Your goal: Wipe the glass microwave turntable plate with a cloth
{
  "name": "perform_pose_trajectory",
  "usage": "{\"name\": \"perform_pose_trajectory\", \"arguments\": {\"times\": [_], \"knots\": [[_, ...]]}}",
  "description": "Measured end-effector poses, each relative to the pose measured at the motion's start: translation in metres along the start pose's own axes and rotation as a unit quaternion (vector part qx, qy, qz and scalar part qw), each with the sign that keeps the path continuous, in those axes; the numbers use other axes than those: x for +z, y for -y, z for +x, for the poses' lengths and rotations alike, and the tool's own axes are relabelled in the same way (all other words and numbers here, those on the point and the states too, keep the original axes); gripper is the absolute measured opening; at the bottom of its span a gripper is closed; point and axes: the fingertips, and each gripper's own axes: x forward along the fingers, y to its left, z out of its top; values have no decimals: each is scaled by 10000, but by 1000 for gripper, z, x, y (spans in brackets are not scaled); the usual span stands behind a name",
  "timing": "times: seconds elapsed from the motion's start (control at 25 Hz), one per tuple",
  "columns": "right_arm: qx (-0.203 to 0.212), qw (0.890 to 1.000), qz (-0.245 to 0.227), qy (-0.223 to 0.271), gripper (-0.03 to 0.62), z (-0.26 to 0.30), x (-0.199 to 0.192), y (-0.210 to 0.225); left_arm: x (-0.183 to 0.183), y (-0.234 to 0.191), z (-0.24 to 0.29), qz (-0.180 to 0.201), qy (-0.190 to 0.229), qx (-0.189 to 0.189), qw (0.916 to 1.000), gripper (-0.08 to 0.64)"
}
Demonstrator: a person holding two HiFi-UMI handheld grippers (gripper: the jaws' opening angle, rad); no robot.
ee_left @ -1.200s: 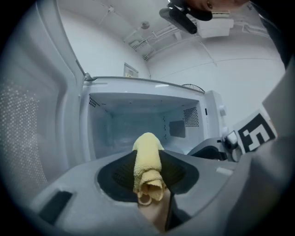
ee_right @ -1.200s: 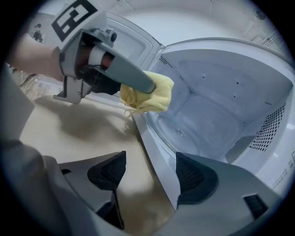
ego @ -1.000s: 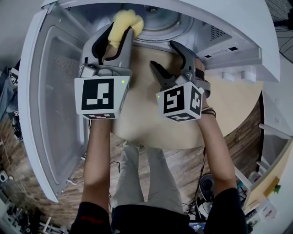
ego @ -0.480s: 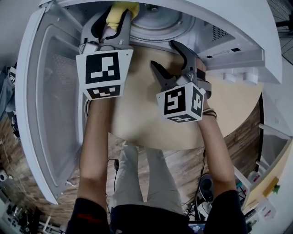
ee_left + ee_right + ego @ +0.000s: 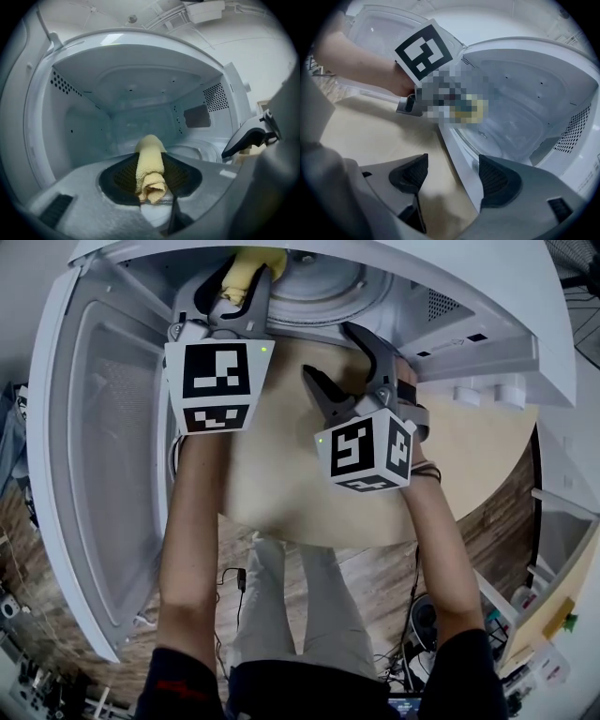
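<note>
A rolled yellow cloth [image 5: 150, 171] is clamped between the jaws of my left gripper [image 5: 234, 282], which is shut on it at the mouth of the open microwave [image 5: 450, 296]. The cloth's tip [image 5: 251, 261] pokes into the cavity beside the glass turntable plate [image 5: 319, 282]. In the left gripper view the plate [image 5: 197, 152] lies low and to the right of the cloth. My right gripper [image 5: 339, 360] hangs open over the wooden table in front of the microwave's sill, holding nothing. From the right gripper view the plate [image 5: 497, 136] shows inside the cavity.
The microwave door [image 5: 103, 456] stands swung open at the left. The light wooden table [image 5: 469, 465] runs under both arms. The cavity's back wall and perforated side panels [image 5: 213, 96] enclose the space. Clutter sits on the floor at the lower right.
My left gripper has carried the cloth forward and up, from the sill into the microwave's opening. The right gripper has stayed nearly still.
</note>
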Motion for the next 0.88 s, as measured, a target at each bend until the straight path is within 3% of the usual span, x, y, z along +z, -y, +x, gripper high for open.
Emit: {"name": "perform_pose_trajectory", "arguments": {"times": [0.4, 0.88], "knots": [[-7, 10000, 5, -1, 301, 0, -1, 0, 0, 12, 5, 132, -128, -243, 9995, 133], [21, 10000, 19, 1, 301, 0, 0, 0, 8, 47, 10, 224, -96, -943, 9952, 133]]}}
